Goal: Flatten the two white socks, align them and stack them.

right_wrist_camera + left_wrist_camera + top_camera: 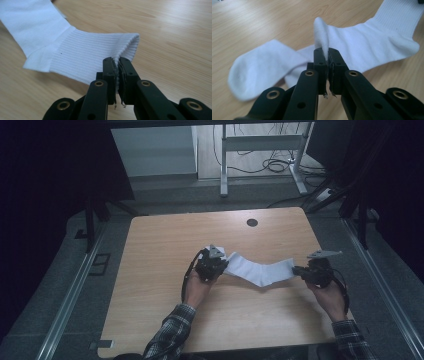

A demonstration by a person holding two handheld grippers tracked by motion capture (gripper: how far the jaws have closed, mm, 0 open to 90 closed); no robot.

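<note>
1. A white sock [257, 271] is stretched across the wooden bench [165, 245], sagging in the middle.
2. The left tool [328, 58] is clamped tight on a pinched-up fold near the foot end.
3. The right tool [117, 65] is closed on the ribbed cuff edge.
4. It looks light and floppy, so I'd say grab edges or folds, not the flat middle.
5. A second sock [259, 68] lies beside it.

Wooden table [165, 255] with a dark round hole [252, 222]; beyond, metal frame legs [223, 165] and floor cables [272, 165].
</note>
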